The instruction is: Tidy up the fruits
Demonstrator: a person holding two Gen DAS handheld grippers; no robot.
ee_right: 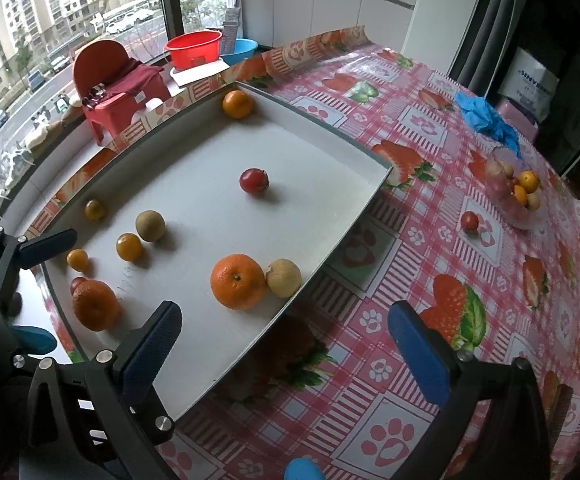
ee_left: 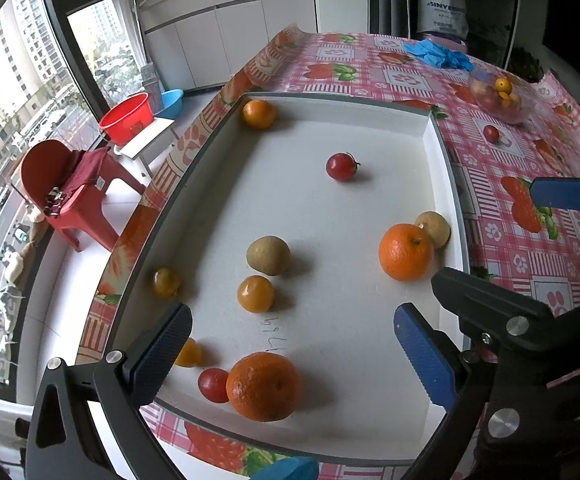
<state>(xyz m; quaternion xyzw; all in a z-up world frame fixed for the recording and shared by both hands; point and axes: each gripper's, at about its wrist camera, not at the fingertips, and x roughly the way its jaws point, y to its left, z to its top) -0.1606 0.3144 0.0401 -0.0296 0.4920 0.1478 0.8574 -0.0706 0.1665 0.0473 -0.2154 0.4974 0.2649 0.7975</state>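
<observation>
1. White tray [ee_left: 442, 148] on the bench, filling centre frame in the left wrist view; oranges, kumquats, longans and cherry tomatoes scattered loose across it.
2. Left hand-held gripper [ee_left: 290, 344] spread wide at lower frame, empty, above the near orange [ee_left: 264, 386].
3. Right hand-held gripper [ee_right: 286, 340] likewise wide and empty, over the tray's edge.
4. Glass bowl [ee_right: 514, 196] of fruit at upper right, one tomato [ee_right: 470, 222] beside it.
5. Seemingly between picks; next, lowering onto one fruit and closing gently.

tray [ee_left: 446, 168] centre free | orange [ee_left: 406, 252], longan [ee_left: 434, 228] crowd right wall
</observation>
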